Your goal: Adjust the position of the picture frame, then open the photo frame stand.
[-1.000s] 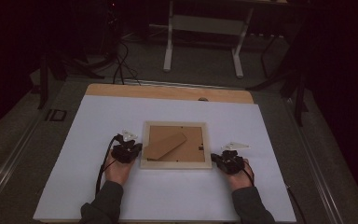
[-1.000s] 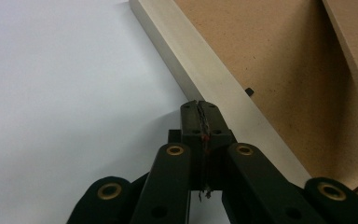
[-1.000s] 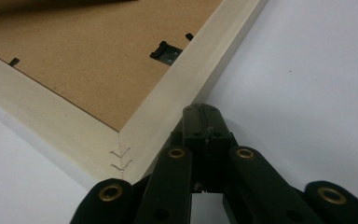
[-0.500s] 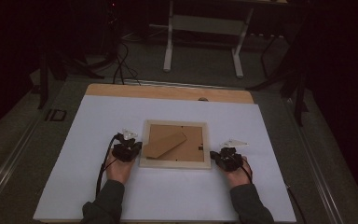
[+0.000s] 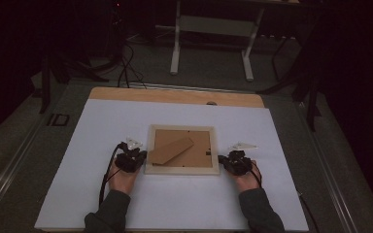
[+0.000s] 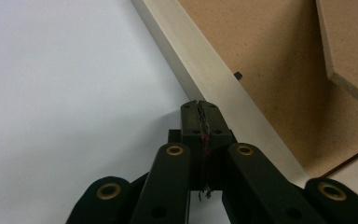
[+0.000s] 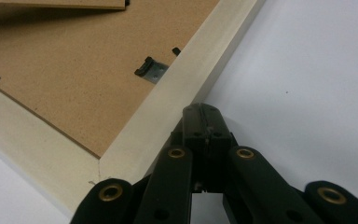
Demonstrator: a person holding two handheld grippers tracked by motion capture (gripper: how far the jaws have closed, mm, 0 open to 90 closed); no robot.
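The tabletop (image 5: pixel 126 94) is the biggest thing here, a wooden top with a strip of bare wood showing along its far edge. A big white sheet (image 5: pixel 175 204) lies over most of it. In the middle of the sheet, a bit toward the person, lies a picture frame (image 5: pixel 182 170), face down, so you see its brown back board (image 5: pixel 199 143) inside a pale cream border. A brown stand flap (image 5: pixel 171 150) lies slanted across the back board. The person's two arms come in from the near edge, one on each side of the frame. The left gripper (image 5: pixel 137 156) sits at the frame's left edge, near the close corner. In the left gripper view its two black jaws are pressed tight together with nothing between them, and their tip (image 6: pixel 200 106) is right at the outer side of the cream border (image 6: pixel 205 70). The right gripper (image 5: pixel 226 161) sits at the frame's right edge, also near the close corner. In the right gripper view its jaws are clenched tight too, with nothing held, and the tip (image 7: pixel 200 112) meets the side of the border (image 7: pixel 177 98). Just past that tip, a small metal clip (image 7: pixel 150 70) sits on the back board by the border. A little black tab (image 7: pixel 176 50) pokes out close to the clip.
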